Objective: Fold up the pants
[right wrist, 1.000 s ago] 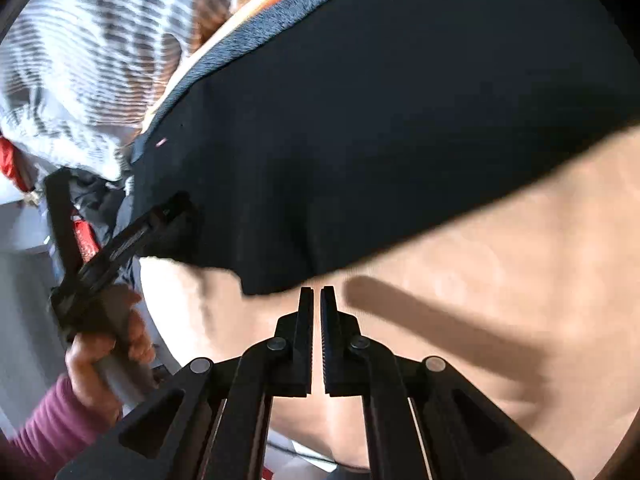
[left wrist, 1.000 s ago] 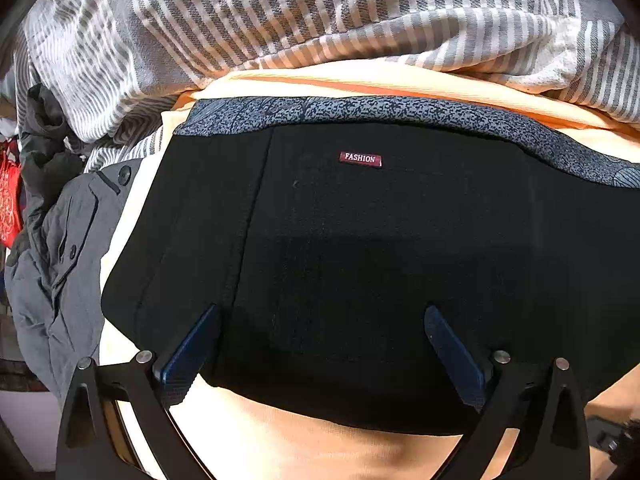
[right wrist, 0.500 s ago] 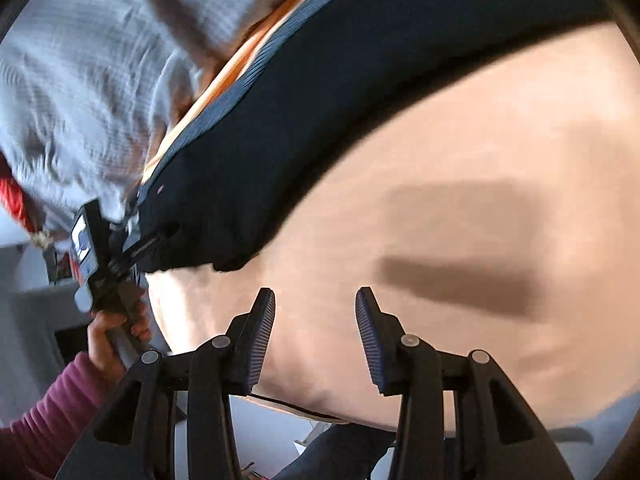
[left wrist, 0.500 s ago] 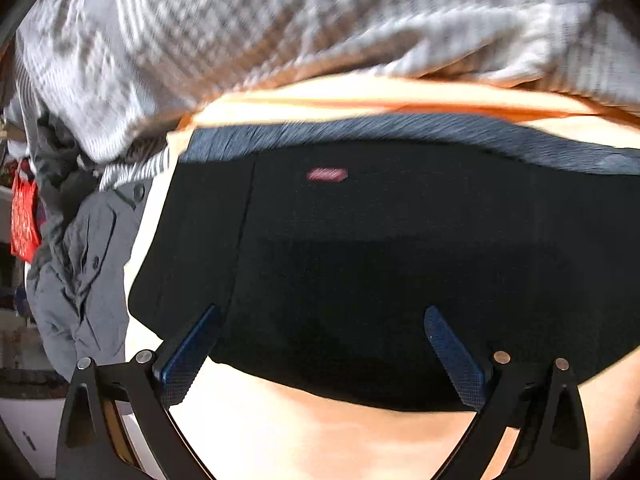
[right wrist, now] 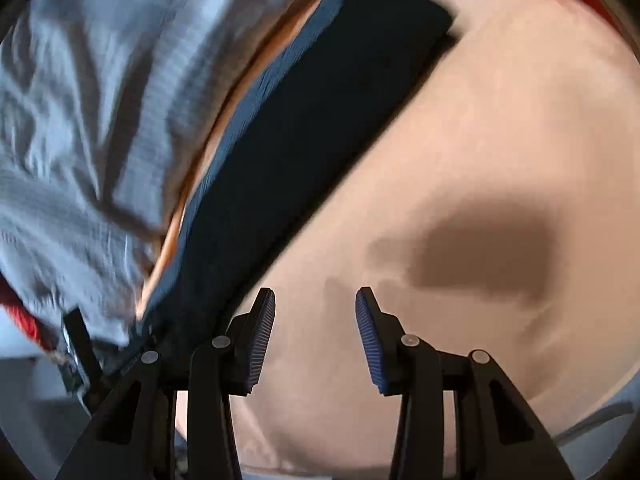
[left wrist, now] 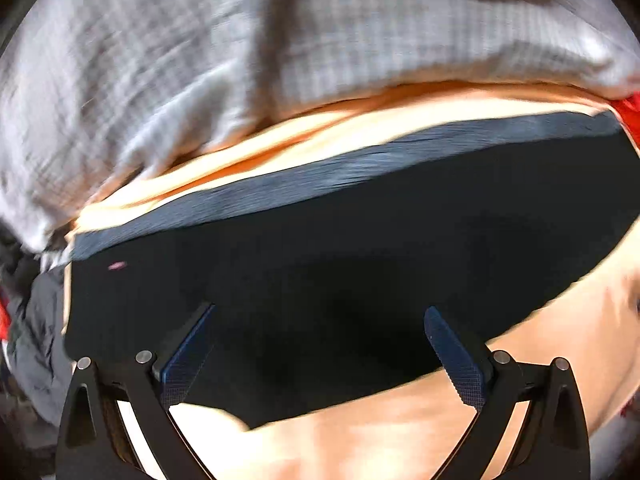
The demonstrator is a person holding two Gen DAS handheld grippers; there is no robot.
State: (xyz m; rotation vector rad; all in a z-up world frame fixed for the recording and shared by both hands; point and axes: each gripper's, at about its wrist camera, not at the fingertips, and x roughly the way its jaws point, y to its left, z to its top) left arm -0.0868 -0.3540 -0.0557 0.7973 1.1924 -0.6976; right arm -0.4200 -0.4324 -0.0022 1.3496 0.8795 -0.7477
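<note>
Right claw (right wrist: 315,336): shut a second ago, now part open, empty, over bare bed sheet (right wrist: 500,140). Left claw (left wrist: 320,354): wide open, empty, above folded black pants (left wrist: 340,264). Both released; fold likely set.

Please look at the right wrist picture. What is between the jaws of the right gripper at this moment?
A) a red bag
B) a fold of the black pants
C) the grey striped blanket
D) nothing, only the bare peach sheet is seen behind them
D: the right gripper has its jaws apart with only the peach sheet behind the gap; the black pants lie off to the upper left.
</note>
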